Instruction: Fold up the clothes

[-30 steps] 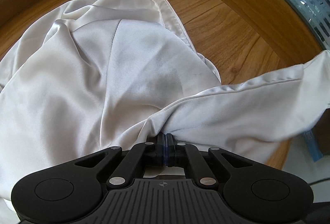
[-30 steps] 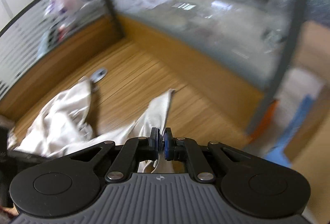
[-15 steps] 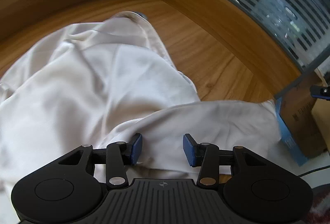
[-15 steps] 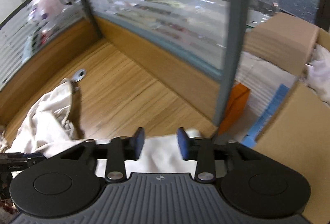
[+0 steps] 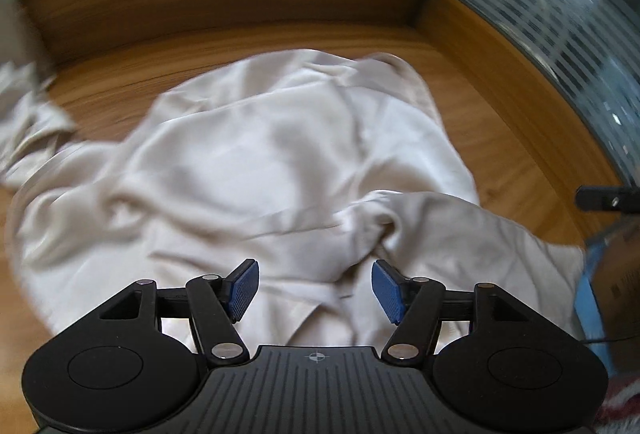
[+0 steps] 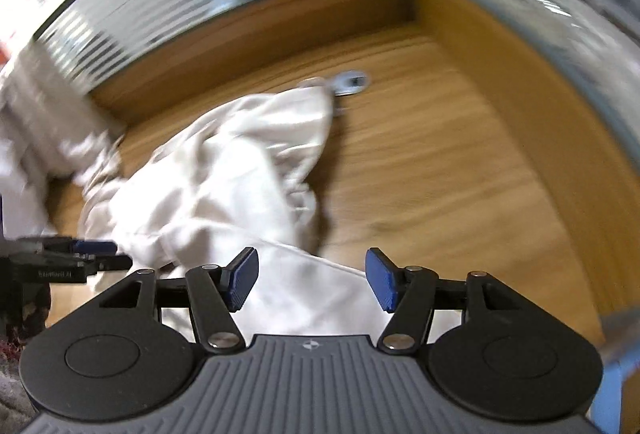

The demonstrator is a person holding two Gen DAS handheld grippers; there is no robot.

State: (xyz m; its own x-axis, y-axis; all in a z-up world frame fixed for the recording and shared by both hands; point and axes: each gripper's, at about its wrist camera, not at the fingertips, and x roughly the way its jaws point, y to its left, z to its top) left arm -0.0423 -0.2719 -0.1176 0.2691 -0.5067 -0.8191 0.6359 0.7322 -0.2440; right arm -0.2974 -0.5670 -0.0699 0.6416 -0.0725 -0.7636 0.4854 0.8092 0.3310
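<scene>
A cream satin garment point(image 5: 256, 170) lies rumpled on the wooden table point(image 5: 492, 138), with a folded part hanging toward the near right edge. My left gripper point(image 5: 315, 288) hovers above its near part. Its jaws are opening, and the blue pads point(image 5: 244, 288) stand wide apart and clear of the cloth below. In the right wrist view the same garment point(image 6: 224, 174) runs from the far centre to under my right gripper point(image 6: 306, 284). Those jaws are opening too, with cloth beneath them but none pinched. The left gripper point(image 6: 80, 254) shows at that view's left edge.
A raised wooden rim point(image 5: 240, 2) and striped glass partitions point(image 5: 560, 22) close the table at the back and right. A round metal disc point(image 6: 352, 82) sits in the tabletop beyond the garment. A cardboard box with blue edging point(image 5: 612, 274) stands off the right edge. More pale cloth point(image 5: 28, 122) lies far left.
Both grippers went from shut on the cloth to wide open and let it go. The stretched part has dropped onto the table. Both views swung back toward the garment.
</scene>
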